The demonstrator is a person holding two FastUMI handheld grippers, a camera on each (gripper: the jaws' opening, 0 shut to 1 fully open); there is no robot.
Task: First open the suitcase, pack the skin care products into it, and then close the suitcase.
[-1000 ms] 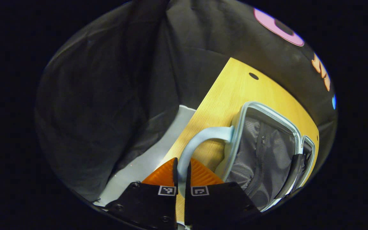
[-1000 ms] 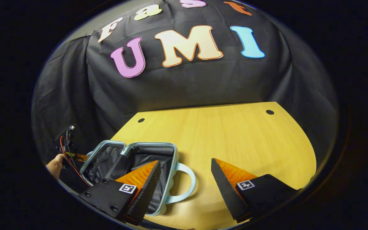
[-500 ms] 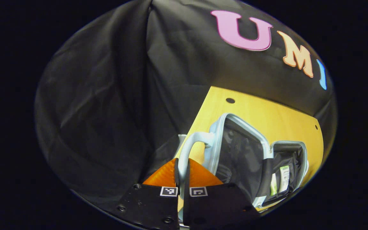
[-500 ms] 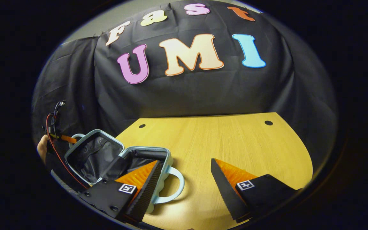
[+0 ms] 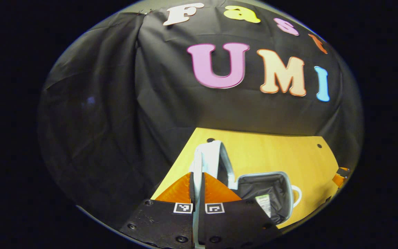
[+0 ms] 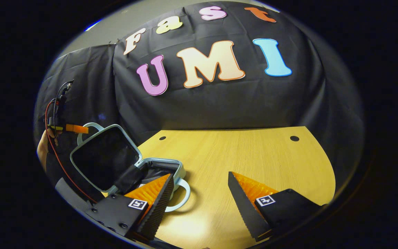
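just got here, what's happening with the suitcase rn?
A person is working two handheld grippers at a wooden table. The left gripper is shut on the handle of the lid of a small light-blue suitcase, holding that half raised well off the base. The base lies open on the table with something labelled inside. The right gripper is open above the table just right of the case, gripping nothing.

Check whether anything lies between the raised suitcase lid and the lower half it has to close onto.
Nothing visible does. The lid, held by its handle in the left gripper, stands raised over the open lower half; between them is only lining.
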